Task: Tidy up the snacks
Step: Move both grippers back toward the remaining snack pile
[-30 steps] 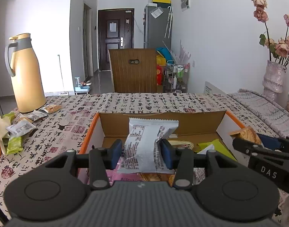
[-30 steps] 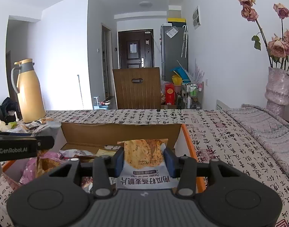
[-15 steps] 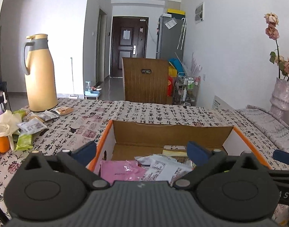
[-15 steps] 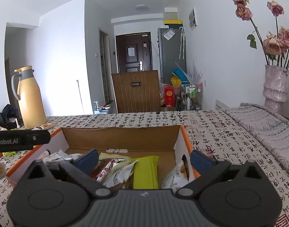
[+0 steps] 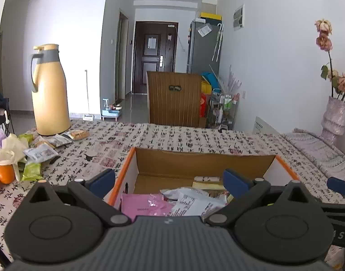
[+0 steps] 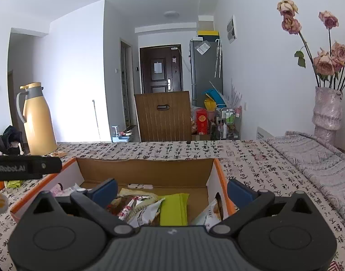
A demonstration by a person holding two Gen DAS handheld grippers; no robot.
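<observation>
Both pairs of jaws stand wide apart and grip nothing: my left gripper and my right gripper each hover over the near end of the cardboard box, which sits on the patterned counter. Inside the box, below the left jaws, lie a pink packet and a white printed packet; below the right jaws I see a green packet, a red-and-white wrapper and a biscuit pouch leaning on the box's right wall. More loose snacks lie well to the left of the box, near the yellow thermos, with an orange beside them. I judge these packets light, thin and crinkly, with slick film that slides easily; the contents are probably brittle, so a hard squeeze across the middle could crush them. I would take a packet by its sealed edge or a flat end, where the film is doubled. From the box, the left gripper has the shorter reach to that pile.
</observation>
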